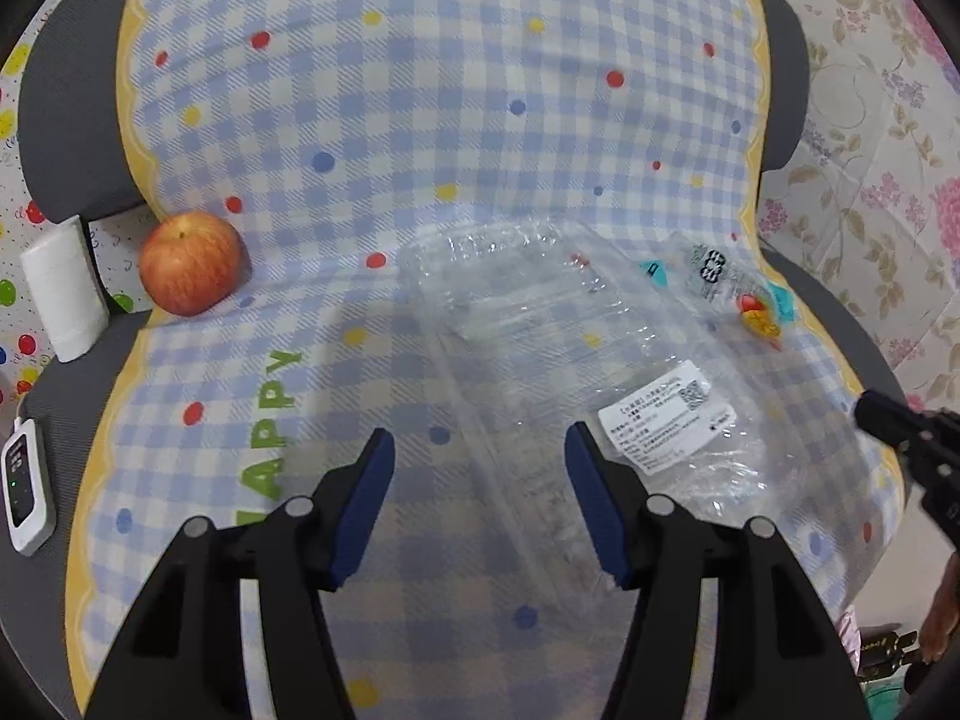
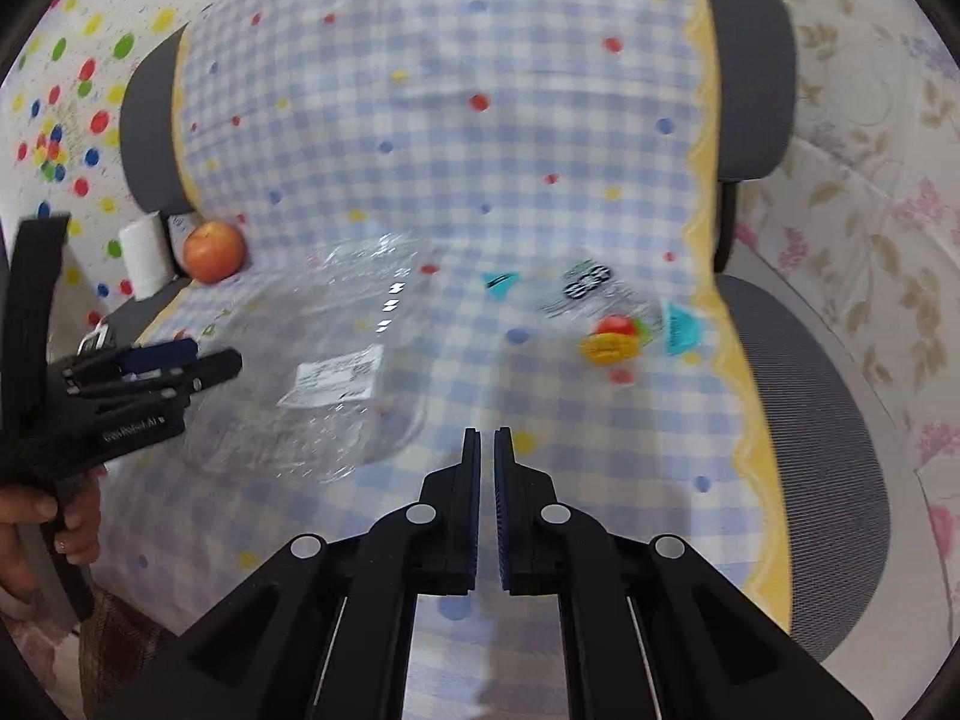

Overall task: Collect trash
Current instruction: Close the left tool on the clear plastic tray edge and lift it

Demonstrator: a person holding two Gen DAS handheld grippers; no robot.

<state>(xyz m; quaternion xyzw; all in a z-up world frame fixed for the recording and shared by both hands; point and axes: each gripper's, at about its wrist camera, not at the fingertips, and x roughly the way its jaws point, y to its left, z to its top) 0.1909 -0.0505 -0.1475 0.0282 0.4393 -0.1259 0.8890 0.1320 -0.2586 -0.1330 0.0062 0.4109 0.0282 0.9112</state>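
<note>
A crumpled clear plastic box [image 1: 540,324] with a white label [image 1: 666,414] lies on the blue checked cloth [image 1: 420,90]. My left gripper [image 1: 480,468] is open just above it. The box's near end lies between the blue pads [image 1: 372,504], which do not press on it. A clear wrapper [image 1: 738,294] with teal corners and a fruit print lies to the right. My right gripper [image 2: 487,438] is shut with nothing in it, hovering over bare cloth [image 2: 420,120] between the box [image 2: 324,372] and the wrapper [image 2: 612,324]. It shows at the right edge of the left wrist view [image 1: 870,414]. The left gripper [image 2: 210,357] shows in the right wrist view.
A red apple [image 1: 192,264] and a white paper roll [image 1: 63,294] sit at the left by the grey chair back [image 1: 66,120]. A white device with a cable [image 1: 24,480] lies on the seat edge. Flowered fabric [image 1: 870,150] fills the right.
</note>
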